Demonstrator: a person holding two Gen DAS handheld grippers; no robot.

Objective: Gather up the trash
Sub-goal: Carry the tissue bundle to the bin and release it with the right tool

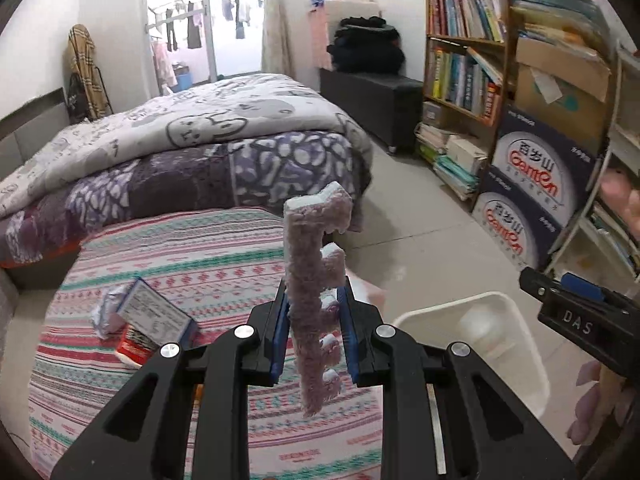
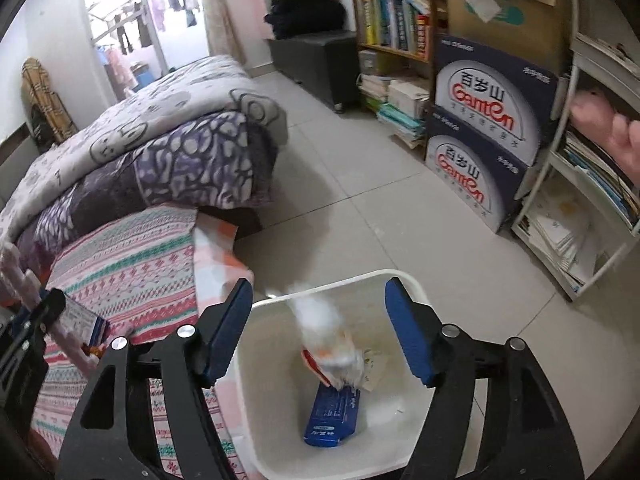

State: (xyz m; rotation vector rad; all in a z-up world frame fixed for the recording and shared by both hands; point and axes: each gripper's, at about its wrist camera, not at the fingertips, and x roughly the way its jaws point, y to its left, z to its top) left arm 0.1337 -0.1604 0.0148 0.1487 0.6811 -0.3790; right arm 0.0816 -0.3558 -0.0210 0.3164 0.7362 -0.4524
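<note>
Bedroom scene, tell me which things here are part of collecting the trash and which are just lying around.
Part of the job:
- pink foam strip clamped in the left gripper
- white bin under the open right gripper
- blue box and wrappers in it
- small carton on the striped cover

Just lying about:
- folded quilts
- bookshelf
- water cartons

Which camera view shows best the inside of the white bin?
The right wrist view shows it best: it looks straight down into the white bin, where a blue box and crumpled wrappers lie. The left wrist view shows only the bin's rim and part of one blurred inner wall, not the bottom.
</note>
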